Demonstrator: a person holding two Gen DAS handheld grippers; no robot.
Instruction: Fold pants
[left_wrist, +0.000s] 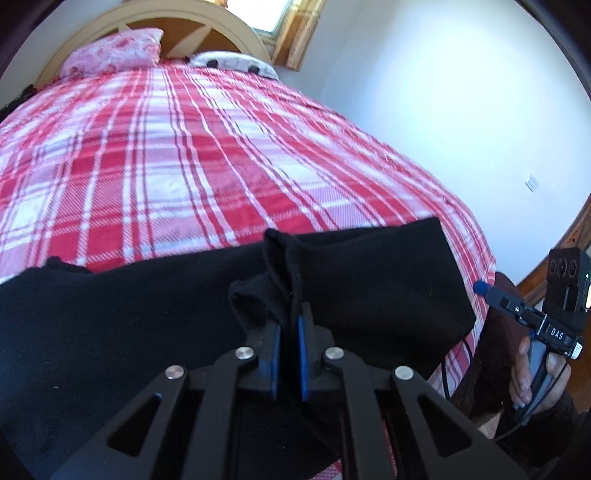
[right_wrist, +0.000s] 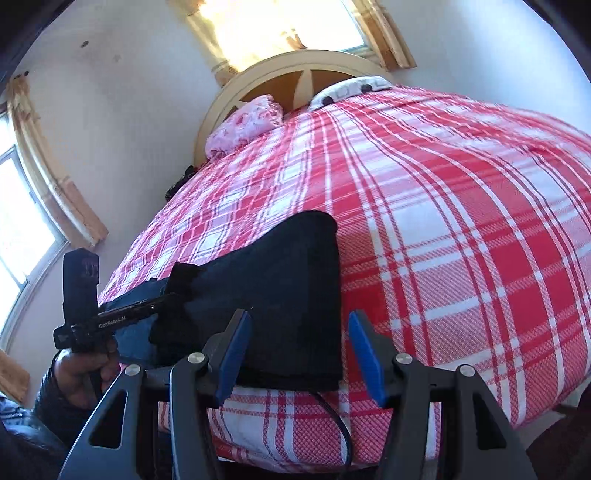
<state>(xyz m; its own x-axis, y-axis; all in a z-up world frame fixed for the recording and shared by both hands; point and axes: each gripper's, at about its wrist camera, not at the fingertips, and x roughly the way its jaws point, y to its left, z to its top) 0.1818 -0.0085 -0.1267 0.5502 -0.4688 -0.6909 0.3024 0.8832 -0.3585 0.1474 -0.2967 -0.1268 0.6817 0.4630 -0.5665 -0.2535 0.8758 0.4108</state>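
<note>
Near the bed (right_wrist: 461, 221) foot, black pants (right_wrist: 288, 295) lie folded; left gripper (left_wrist: 287, 325) jaws pinch a bunched ridge, right gripper (right_wrist: 299, 350) jaws spread.

You face a bed (right_wrist: 461, 221) under a bright window (right_wrist: 280, 26); white walls (left_wrist: 443, 92) flank its arched headboard (right_wrist: 236, 88).
</note>
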